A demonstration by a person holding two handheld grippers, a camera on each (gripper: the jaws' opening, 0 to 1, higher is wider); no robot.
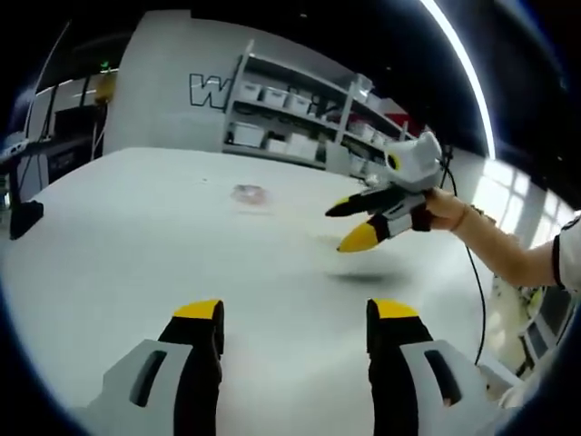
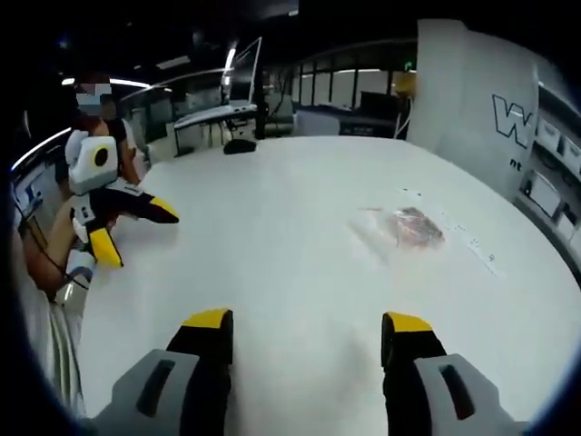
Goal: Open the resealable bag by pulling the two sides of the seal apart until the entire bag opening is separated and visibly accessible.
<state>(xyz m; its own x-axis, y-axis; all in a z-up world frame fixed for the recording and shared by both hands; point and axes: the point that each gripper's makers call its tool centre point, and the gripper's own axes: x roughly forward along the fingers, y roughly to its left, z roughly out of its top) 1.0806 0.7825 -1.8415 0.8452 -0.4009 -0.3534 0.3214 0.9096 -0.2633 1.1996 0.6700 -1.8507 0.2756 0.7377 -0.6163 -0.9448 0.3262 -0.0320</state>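
A clear resealable bag with something pinkish inside lies flat on the white table, well ahead of my left gripper, which is open with nothing between its yellow-tipped jaws. In the right gripper view the bag lies ahead and to the right of my right gripper, also open and holding nothing. The right gripper comes into the left gripper view from the right, held in a hand above the table. The left gripper appears at the left of the right gripper view, likewise off the table.
Shelving with white bins stands behind the table beside a grey wall. A black clamp sits at the table's left edge. Desks with monitors lie beyond the far edge. A person holds the grippers at the table's side.
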